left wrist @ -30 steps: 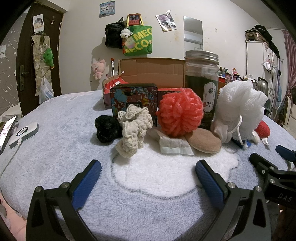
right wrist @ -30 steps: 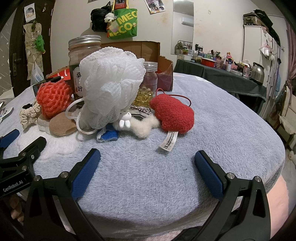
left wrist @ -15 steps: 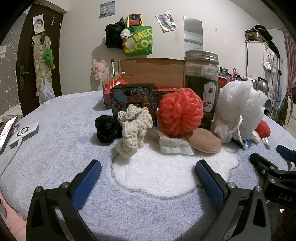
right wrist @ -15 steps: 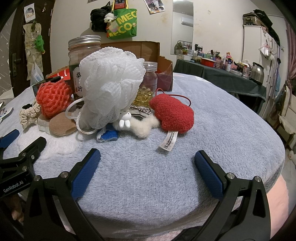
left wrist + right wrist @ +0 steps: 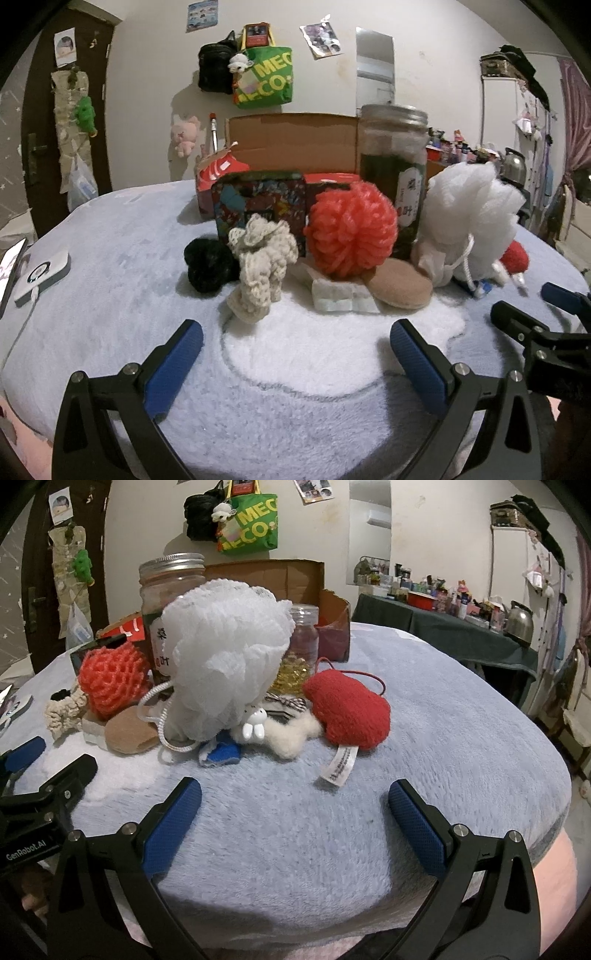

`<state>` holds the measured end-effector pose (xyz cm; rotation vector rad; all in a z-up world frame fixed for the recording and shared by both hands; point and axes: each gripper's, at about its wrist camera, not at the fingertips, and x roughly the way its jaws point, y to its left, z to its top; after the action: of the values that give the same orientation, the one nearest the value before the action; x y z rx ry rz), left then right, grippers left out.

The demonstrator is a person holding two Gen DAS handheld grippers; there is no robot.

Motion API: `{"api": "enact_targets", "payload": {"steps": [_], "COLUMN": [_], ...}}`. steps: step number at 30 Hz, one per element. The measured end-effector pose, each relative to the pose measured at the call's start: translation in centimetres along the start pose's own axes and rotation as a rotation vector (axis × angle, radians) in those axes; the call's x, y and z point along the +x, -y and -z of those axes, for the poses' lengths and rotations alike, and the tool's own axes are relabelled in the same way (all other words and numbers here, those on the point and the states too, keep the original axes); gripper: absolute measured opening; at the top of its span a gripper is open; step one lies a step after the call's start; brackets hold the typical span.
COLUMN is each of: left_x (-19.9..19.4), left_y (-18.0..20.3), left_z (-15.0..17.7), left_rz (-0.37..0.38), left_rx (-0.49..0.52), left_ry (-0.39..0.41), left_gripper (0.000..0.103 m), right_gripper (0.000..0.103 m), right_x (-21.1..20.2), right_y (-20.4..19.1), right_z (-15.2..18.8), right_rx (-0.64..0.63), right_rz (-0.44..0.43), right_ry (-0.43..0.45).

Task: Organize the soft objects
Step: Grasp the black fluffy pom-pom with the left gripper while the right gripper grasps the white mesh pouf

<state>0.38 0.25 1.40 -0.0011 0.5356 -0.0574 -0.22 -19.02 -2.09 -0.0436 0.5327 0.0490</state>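
Soft objects sit in a row on a fluffy blue blanket (image 5: 110,295): a black scrunchie (image 5: 208,267), a cream crochet scrunchie (image 5: 260,262), a coral mesh ball (image 5: 351,234), a tan puff pad (image 5: 400,288), a white bath pouf (image 5: 476,218) and a red plush heart (image 5: 347,710). A small white fluffy bunny charm (image 5: 280,731) lies beside the heart. My left gripper (image 5: 295,354) is open and empty, short of the crochet scrunchie. My right gripper (image 5: 295,805) is open and empty, short of the heart.
Behind the soft things stand a tall glass jar (image 5: 393,162), a patterned tin (image 5: 260,203), a cardboard box (image 5: 291,144) and a small jar of yellow beads (image 5: 301,653). A power bank (image 5: 42,277) lies at the left. The bed edge drops off at the right (image 5: 546,830).
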Motion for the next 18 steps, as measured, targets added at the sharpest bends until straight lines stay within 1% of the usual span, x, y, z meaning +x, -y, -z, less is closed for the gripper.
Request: {"api": "enact_targets", "payload": {"steps": [7,11,15,18], "left_x": [-1.0,-1.2,-1.2,-1.0], "left_y": [-0.5,-0.5,-0.3,-0.3], "left_z": [-2.4,-4.3,-5.7,-6.6], "left_rz": [0.068,0.1,0.129,0.166], "left_rx": [0.001,0.023,0.044,0.051], "left_ry": [0.033,0.061,0.079,0.077], "left_gripper": [0.103,0.103,0.103,0.103], "right_gripper": [0.103,0.103,0.103,0.103], "right_x": [-1.5,-2.0,-2.1,-1.8], "right_y": [0.3,0.4,0.9,1.3], "right_z": [-1.6,-2.9,-4.8,-6.2], "right_rx": [-0.003,-0.014,-0.007,-0.013], "right_rz": [-0.047,-0.061,-0.096,-0.127], "right_ry": [0.049,0.076,0.097,0.101]}}
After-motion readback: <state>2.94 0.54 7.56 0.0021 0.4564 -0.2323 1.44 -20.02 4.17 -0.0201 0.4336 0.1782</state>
